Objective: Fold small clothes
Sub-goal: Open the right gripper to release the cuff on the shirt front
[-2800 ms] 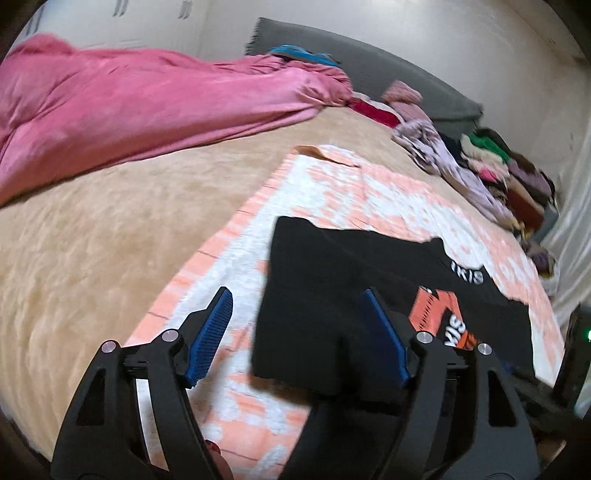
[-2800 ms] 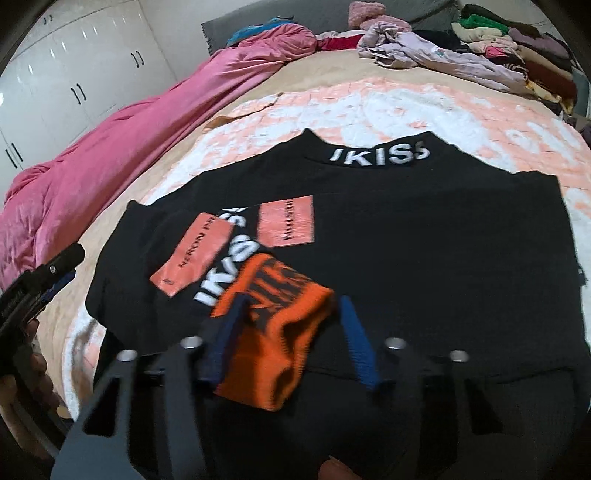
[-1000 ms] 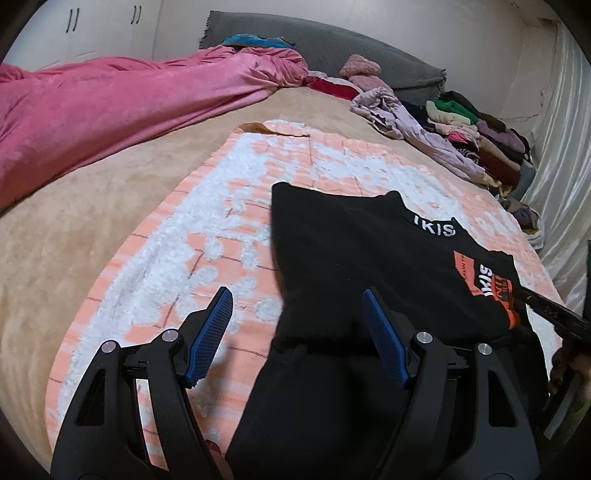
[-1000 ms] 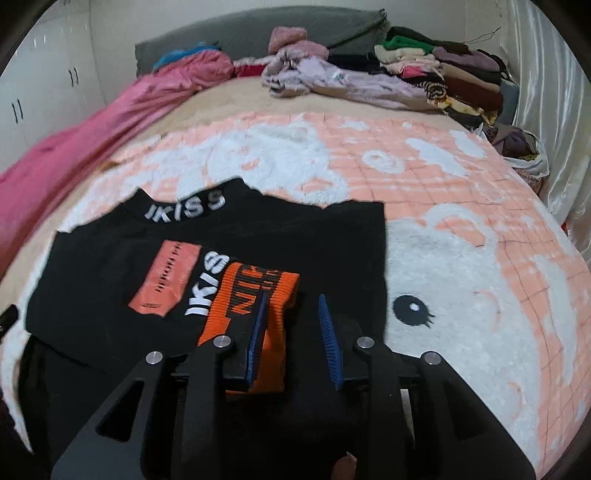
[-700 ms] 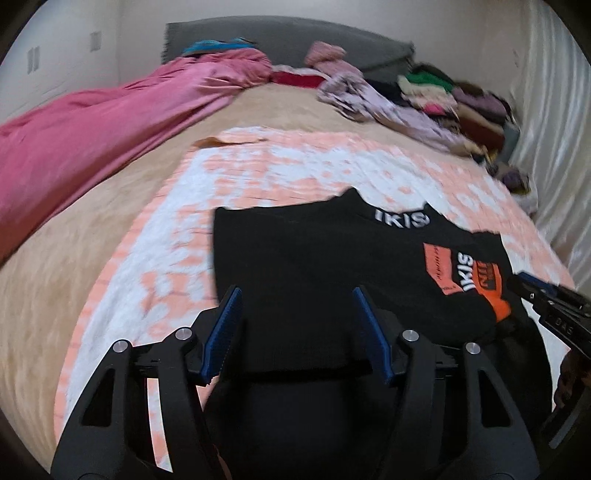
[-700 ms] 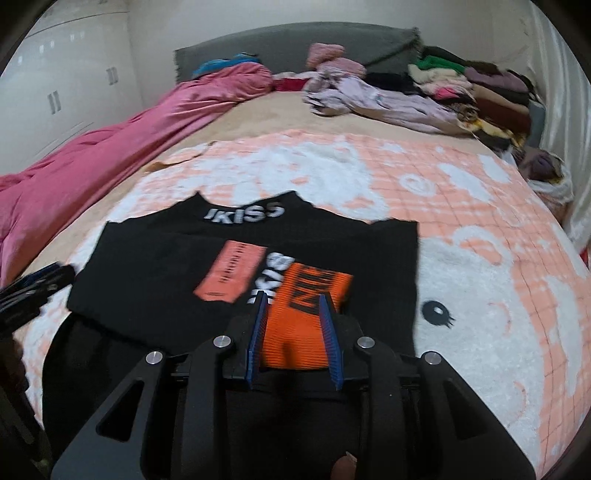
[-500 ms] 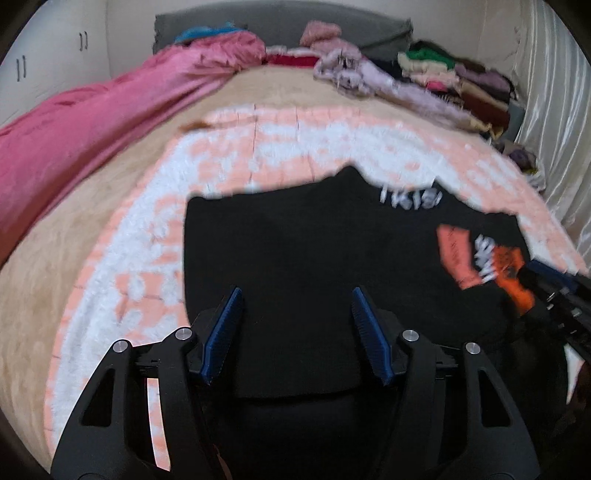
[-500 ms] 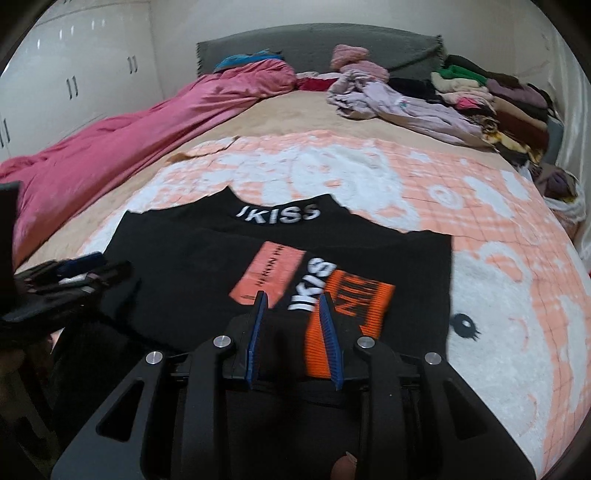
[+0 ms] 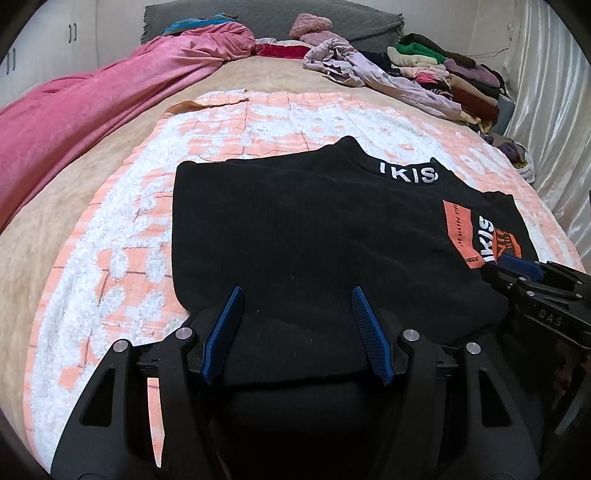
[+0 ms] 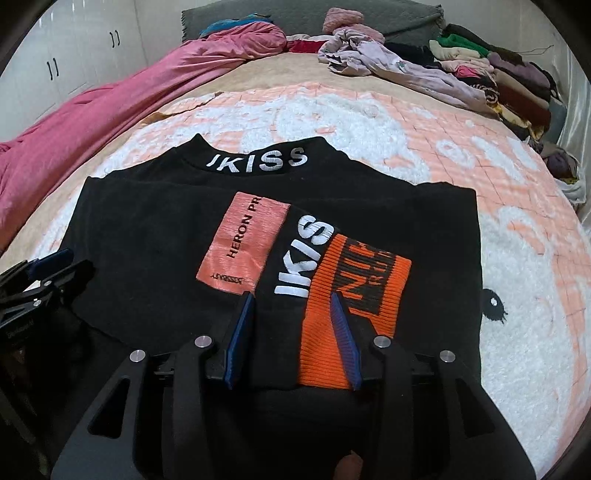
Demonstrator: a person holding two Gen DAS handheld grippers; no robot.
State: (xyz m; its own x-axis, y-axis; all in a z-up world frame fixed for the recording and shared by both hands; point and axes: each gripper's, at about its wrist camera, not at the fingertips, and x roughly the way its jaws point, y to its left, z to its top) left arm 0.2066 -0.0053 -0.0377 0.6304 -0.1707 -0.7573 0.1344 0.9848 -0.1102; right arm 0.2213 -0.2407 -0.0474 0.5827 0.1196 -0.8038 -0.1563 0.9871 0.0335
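Observation:
A black sweater [image 9: 295, 229] with white "IKISS" lettering lies folded on an orange-and-white blanket [image 9: 122, 251]; it also shows in the right wrist view [image 10: 147, 236], with a pink patch [image 10: 243, 240] and an orange ribbed cuff [image 10: 354, 291] on top. My left gripper [image 9: 297, 328] is open, its fingers over the sweater's near left edge. My right gripper [image 10: 291, 328] is open, its fingers over the near edge at the orange cuff. Neither holds cloth. Each gripper shows in the other's view, the right one [image 9: 524, 269] and the left one [image 10: 44, 269].
A pink duvet [image 9: 92, 99] lies along the left of the bed. A lilac garment [image 10: 399, 70] and stacked folded clothes [image 10: 509, 77] lie at the far right. A grey headboard cushion [image 9: 288, 18] is behind. White wardrobes [image 10: 55, 62] stand at left; a curtain [image 9: 554, 110] hangs at right.
Both grippers swung to face the headboard and drew back to the sweater's near edge. The right gripper's jaws widened around the orange cuff. The sweater's folded halves settled flat.

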